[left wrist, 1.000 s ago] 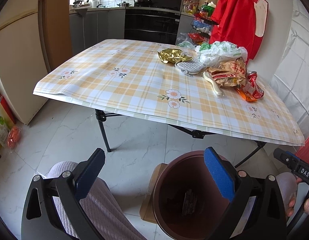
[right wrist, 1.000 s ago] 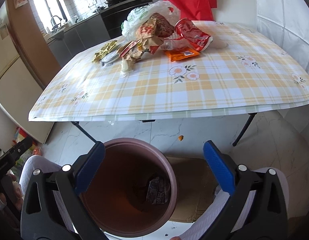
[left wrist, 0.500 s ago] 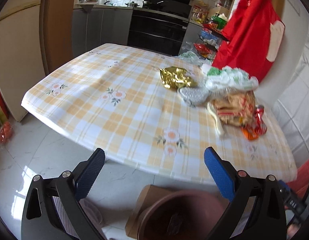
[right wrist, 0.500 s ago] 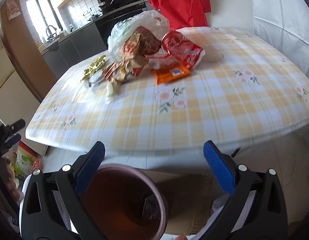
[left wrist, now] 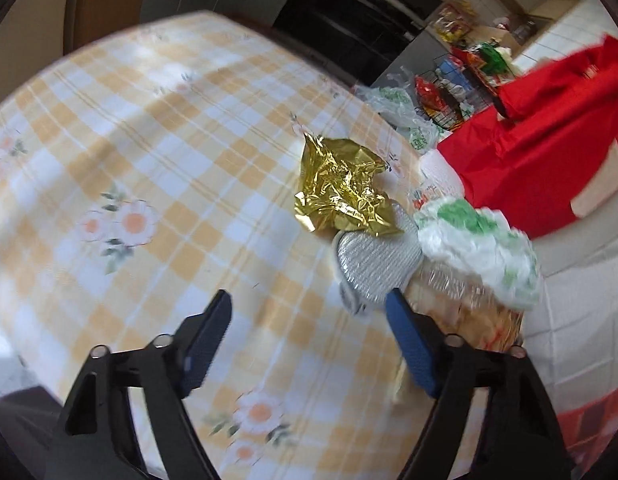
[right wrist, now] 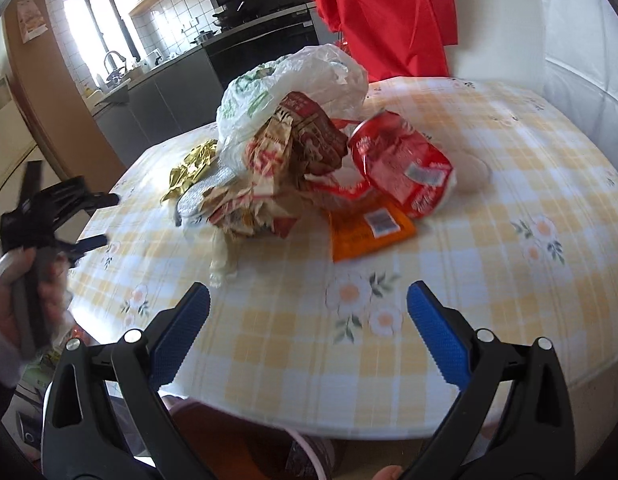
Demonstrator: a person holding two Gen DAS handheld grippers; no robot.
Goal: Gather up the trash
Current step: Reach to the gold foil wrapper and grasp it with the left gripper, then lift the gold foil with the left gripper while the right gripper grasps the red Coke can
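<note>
A heap of trash lies on the checked tablecloth [left wrist: 157, 184]. It holds a crumpled gold foil wrapper [left wrist: 343, 190], a silver wrapper [left wrist: 375, 264], a white and green plastic bag [left wrist: 481, 248], brown paper wrappers [right wrist: 285, 160], a red packet [right wrist: 401, 164] and an orange packet [right wrist: 369, 232]. My left gripper [left wrist: 309, 328] is open and empty over the table, just short of the silver wrapper. It also shows in the right wrist view [right wrist: 85, 220]. My right gripper [right wrist: 309, 324] is open and empty over the table's near edge. The brown bin [right wrist: 237, 448] sits below it.
A red cloth [left wrist: 549, 152] hangs behind the table on the right. A kitchen counter with a stove [right wrist: 261, 24] runs along the back wall. A wire rack of goods [left wrist: 449, 92] stands beyond the table.
Both grippers have risen from over the bin and moved forward over the table toward the trash heap. Both stay open.
</note>
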